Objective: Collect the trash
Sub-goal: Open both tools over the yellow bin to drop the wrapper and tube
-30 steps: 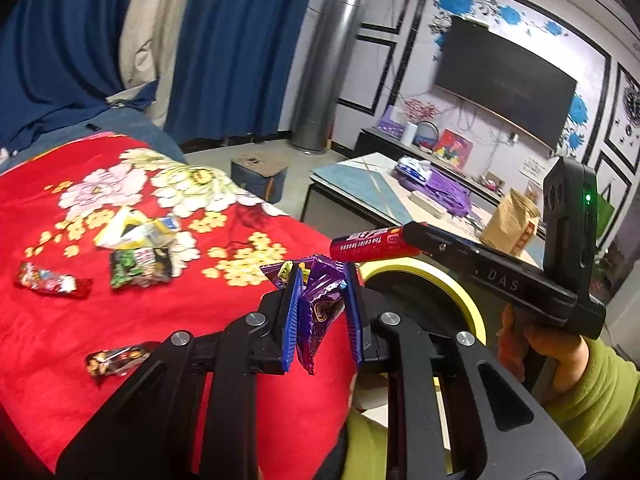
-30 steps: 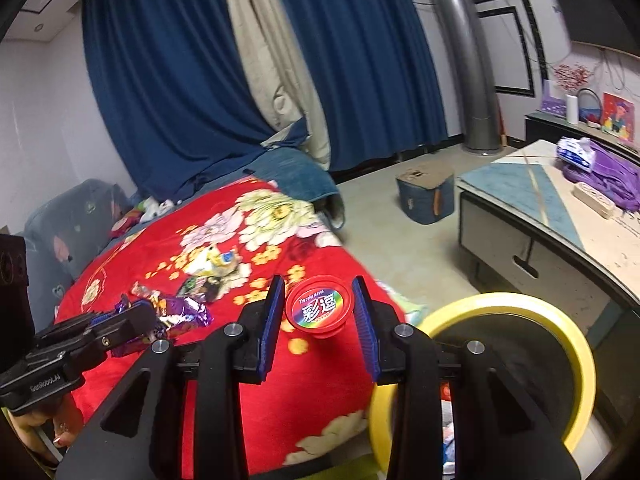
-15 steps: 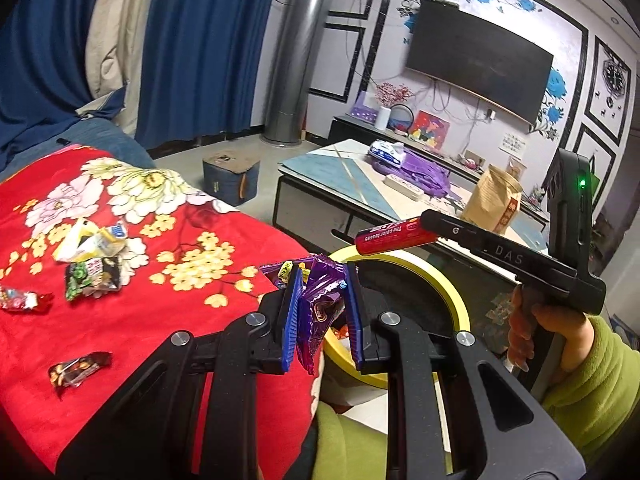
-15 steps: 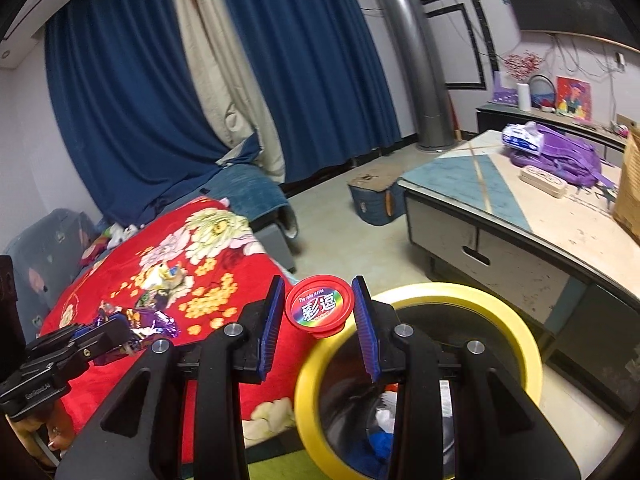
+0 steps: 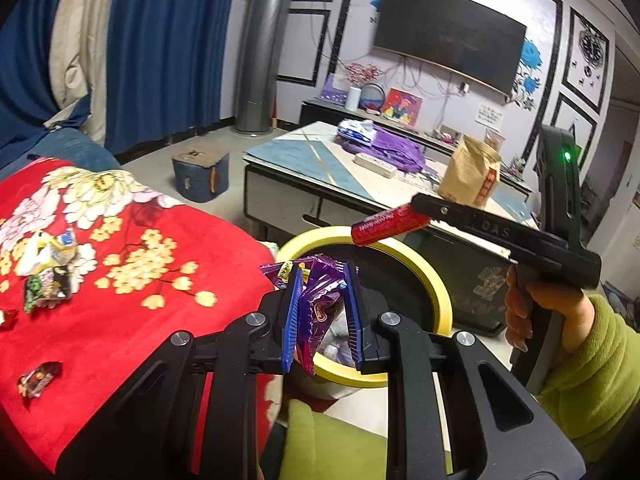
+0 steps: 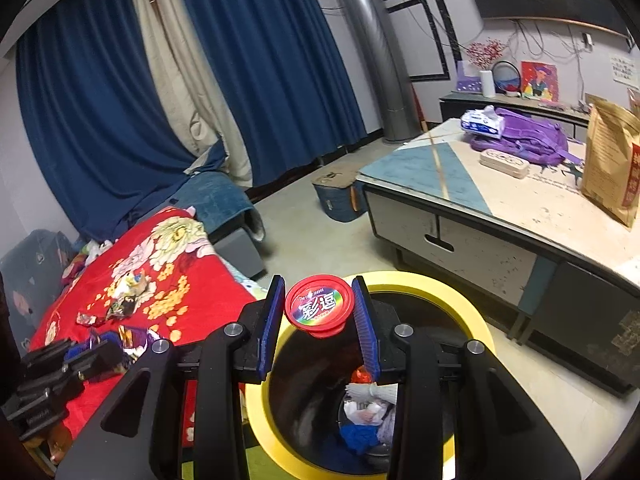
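Left gripper [image 5: 320, 316] clamped on purple wrapper [image 5: 318, 304] at the yellow bin [image 5: 404, 248] rim, right gripper [image 6: 319, 320] clamped on red lid [image 6: 320, 309] above the bin, loose wrappers [image 5: 46, 284] on red blanket [image 5: 132, 312]

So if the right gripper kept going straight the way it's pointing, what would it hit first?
Probably the far rim of the yellow-rimmed bin. The right gripper, shut on the red lidded cup, points forward over the bin's opening; beyond lies bare floor, then the low table. Depth is hard to judge through the fisheye.

Bin [image 6: 472, 312] bottom rim cut off; trash inside [image 6: 368, 420] blurred.
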Motion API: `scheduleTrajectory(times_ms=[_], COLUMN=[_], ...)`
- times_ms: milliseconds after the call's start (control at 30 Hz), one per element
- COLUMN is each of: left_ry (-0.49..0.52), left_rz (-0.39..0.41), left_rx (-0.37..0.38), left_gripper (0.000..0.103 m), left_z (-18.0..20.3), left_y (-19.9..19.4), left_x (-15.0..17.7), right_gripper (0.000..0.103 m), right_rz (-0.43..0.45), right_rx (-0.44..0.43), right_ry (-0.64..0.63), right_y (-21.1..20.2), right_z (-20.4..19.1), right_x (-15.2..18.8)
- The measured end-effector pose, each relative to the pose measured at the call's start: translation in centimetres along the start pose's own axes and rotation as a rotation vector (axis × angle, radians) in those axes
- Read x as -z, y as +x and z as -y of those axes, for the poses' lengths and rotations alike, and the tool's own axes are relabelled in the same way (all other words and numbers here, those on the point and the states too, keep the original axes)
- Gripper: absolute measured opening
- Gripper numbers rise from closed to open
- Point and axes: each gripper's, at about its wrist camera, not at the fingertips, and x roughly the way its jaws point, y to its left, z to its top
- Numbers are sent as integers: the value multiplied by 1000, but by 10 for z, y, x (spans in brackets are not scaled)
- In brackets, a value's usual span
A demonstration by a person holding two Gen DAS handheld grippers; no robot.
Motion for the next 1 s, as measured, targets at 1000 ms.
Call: scheduleTrajectory(times_ms=[1000], left_ry=[118], left_rz=[-153], left_rx=[86], left_gripper=[15], left_z=[39], left_y=[90], left_x=[23], right_gripper=[33], right_rz=[-128], right_rx=[109], right_ry=[162], right_y=[28], right_z=[69], right_x=[25])
